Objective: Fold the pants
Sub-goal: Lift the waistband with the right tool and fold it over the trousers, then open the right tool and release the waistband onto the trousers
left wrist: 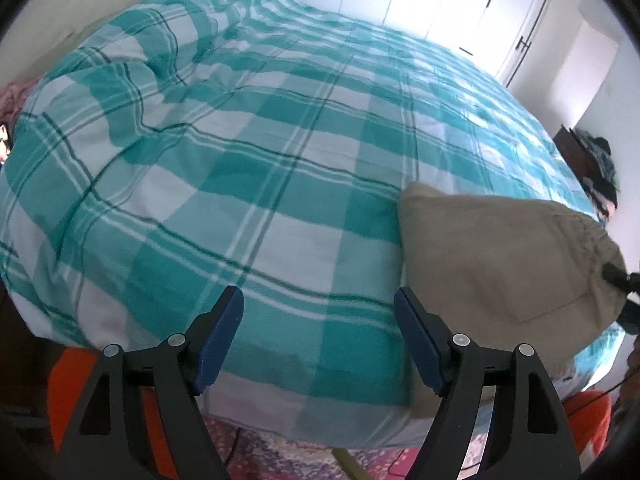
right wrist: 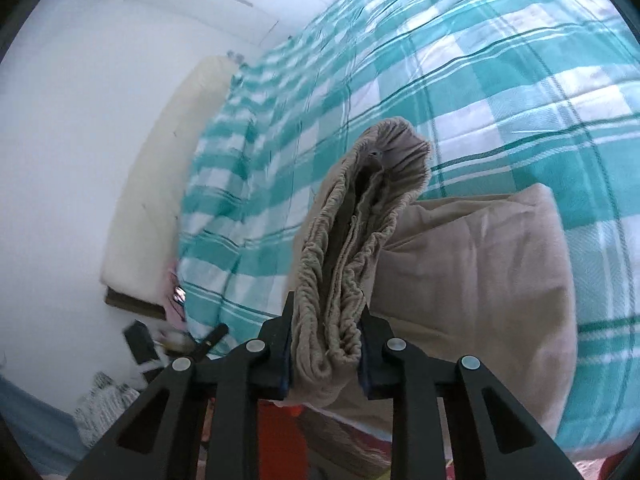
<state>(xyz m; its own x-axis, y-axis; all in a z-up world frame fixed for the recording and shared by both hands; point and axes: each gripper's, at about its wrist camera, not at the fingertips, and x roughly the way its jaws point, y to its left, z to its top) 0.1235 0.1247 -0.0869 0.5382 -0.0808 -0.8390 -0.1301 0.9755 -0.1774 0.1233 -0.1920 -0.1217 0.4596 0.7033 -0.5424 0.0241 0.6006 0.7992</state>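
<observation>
Beige pants (left wrist: 496, 252) lie folded at the near right edge of the bed, partly lifted at their right end. My right gripper (right wrist: 326, 320) is shut on the gathered elastic waistband (right wrist: 360, 216), which stands up bunched between its pads while the rest of the pants (right wrist: 480, 264) droops onto the bed. That gripper's tip shows at the far right of the left wrist view, on the pants' edge (left wrist: 618, 276). My left gripper (left wrist: 318, 306) is open over the checked cover, left of the pants, with nothing between its fingers.
The bed carries a teal-and-white checked cover (left wrist: 248, 152) with a lump under it at the left. White wardrobe doors (left wrist: 460, 4) stand behind. A dark stand with clothes (left wrist: 596, 168) is at the right. A patterned rug (left wrist: 272, 456) lies below the bed edge.
</observation>
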